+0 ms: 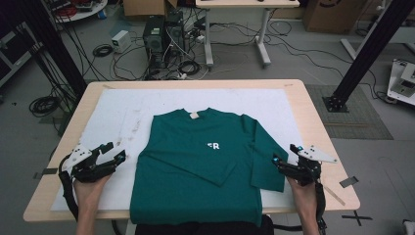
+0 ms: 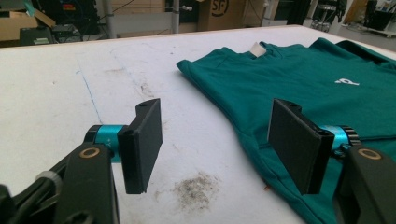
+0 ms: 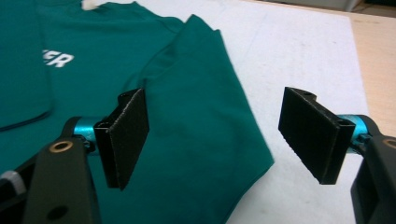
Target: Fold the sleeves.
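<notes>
A light wooden table [image 1: 313, 105] carries a white mat [image 1: 112, 107] that covers most of its top, stained grey toward the left edge. On the mat lies a dark green long-sleeved T-shirt [image 1: 191, 171], collar toward the far edge, its hem hanging over the near edge at the middle. One sleeve [image 1: 195, 166] is already folded slantwise across the chest below the small white print [image 1: 213, 146]; the other sleeve [image 1: 266, 152] lies down the shirt's right flank, its cuff toward the near right corner.

The left gripper [image 1: 113, 155] rests over bare mat near the left edge, just beside the shirt's left side, jaws spread wide with nothing between them; in the left gripper view [image 2: 215, 140] the shirt's edge runs under the right jaw without being pinched. The right gripper [image 1: 284, 157] hovers at the right sleeve's outer edge, jaws likewise parted and empty; the right gripper view [image 3: 215, 135] shows the sleeve cloth [image 3: 205, 107] lying below the gap.

The work seems to be folding the shirt, and stands between folds: one sleeve in, the other not yet. The next move likely calls for the right jaws to sink onto the sleeve near its cuff, pinch the cloth alone and not the mat, then carry it across the chest
</notes>
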Action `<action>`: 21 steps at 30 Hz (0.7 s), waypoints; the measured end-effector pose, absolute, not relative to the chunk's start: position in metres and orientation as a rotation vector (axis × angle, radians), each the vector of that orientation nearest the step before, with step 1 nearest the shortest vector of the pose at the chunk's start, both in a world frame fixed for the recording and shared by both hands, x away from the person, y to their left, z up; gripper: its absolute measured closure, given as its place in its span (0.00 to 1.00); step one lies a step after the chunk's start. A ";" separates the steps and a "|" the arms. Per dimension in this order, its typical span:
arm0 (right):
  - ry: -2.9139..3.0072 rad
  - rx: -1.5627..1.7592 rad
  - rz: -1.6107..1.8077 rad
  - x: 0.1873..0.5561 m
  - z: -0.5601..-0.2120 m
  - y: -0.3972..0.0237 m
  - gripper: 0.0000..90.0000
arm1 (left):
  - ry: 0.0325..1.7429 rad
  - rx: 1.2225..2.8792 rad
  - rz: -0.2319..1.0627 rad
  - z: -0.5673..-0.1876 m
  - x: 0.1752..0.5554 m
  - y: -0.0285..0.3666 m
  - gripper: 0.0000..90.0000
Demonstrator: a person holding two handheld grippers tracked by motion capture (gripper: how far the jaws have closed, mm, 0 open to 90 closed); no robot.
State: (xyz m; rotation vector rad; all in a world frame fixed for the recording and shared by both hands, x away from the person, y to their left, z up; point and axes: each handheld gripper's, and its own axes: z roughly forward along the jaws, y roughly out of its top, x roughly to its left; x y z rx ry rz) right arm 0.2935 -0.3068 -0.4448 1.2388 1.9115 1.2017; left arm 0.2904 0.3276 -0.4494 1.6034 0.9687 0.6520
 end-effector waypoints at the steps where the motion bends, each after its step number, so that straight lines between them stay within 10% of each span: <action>1: 1.923 1.224 1.207 0.291 -0.444 -0.307 0.28 | 0.970 1.599 0.667 -0.450 0.290 0.326 0.39; 21: 2.378 0.910 1.205 0.245 -0.436 -0.295 0.49 | 0.977 1.589 0.712 -0.450 0.287 0.325 0.37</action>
